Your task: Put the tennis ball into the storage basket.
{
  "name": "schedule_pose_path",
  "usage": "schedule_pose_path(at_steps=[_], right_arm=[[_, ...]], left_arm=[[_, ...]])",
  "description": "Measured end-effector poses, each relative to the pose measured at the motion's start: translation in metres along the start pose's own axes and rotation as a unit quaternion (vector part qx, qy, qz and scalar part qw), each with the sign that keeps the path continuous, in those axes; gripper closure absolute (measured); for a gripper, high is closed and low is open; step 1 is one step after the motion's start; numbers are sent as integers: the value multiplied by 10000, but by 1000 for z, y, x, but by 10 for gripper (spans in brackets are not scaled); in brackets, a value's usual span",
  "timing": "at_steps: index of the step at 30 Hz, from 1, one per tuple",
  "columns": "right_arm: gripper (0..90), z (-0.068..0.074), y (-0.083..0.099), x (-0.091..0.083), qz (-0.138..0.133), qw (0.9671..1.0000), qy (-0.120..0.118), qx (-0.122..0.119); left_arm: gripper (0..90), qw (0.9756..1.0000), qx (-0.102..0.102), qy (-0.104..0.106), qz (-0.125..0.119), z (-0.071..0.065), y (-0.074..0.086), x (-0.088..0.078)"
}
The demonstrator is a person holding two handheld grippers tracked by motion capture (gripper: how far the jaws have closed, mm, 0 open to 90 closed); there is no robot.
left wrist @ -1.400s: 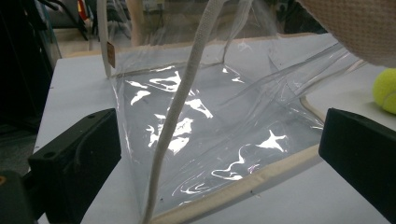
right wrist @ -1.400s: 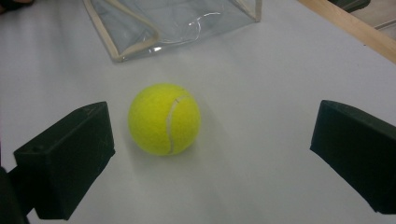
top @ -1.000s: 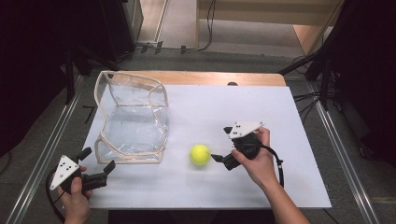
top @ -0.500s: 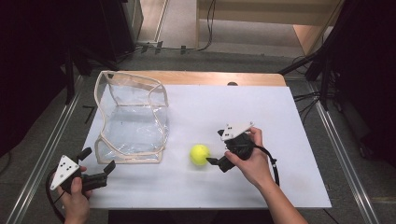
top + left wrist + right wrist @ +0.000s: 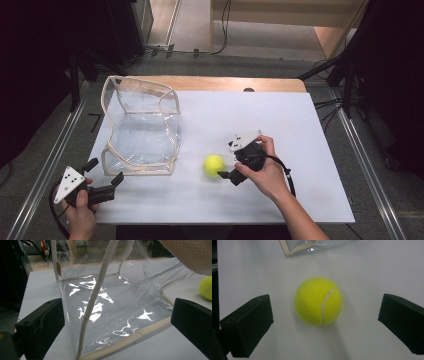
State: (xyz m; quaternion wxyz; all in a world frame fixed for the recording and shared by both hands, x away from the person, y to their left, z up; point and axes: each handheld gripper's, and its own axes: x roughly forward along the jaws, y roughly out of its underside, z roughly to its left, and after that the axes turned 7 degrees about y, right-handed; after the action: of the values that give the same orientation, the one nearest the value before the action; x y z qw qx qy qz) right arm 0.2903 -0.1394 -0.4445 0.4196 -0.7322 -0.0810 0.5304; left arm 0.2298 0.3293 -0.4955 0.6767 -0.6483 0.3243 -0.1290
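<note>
Item: yellow tennis ball, one, lying on the white table slightly right of centre, just right of the bag's near corner and apart from it. In the right gripper view we see the ball centred between the two black jaws, a white seam curving down its right side, bare table showing on both sides of it.

Item: right gripper, held in our right hand, pointing left at the ball. Its jaws stand wide apart, touching nothing; the ball sits just ahead of their tips.

Item: clear plastic bag with cream fabric trim, standing open on the left half of the table, mouth upward, walls creased and slumped. In the left gripper view we note the bag close in front, one cream strap running down its near face, and the ball at the far right edge.

Item: left gripper, held in our left hand at the table's near-left corner, aimed at the bag's lower corner. Its jaws are spread wide, gripping nothing, just short of the trim
</note>
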Motion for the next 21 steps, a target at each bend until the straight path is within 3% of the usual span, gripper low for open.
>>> schedule_pose_path(at_steps=[21], right_arm=[[0, 3, -9, 23, 457, 9987, -185, -110]], left_arm=[[0, 10000, 0, 8, 1, 0, 0, 0]])
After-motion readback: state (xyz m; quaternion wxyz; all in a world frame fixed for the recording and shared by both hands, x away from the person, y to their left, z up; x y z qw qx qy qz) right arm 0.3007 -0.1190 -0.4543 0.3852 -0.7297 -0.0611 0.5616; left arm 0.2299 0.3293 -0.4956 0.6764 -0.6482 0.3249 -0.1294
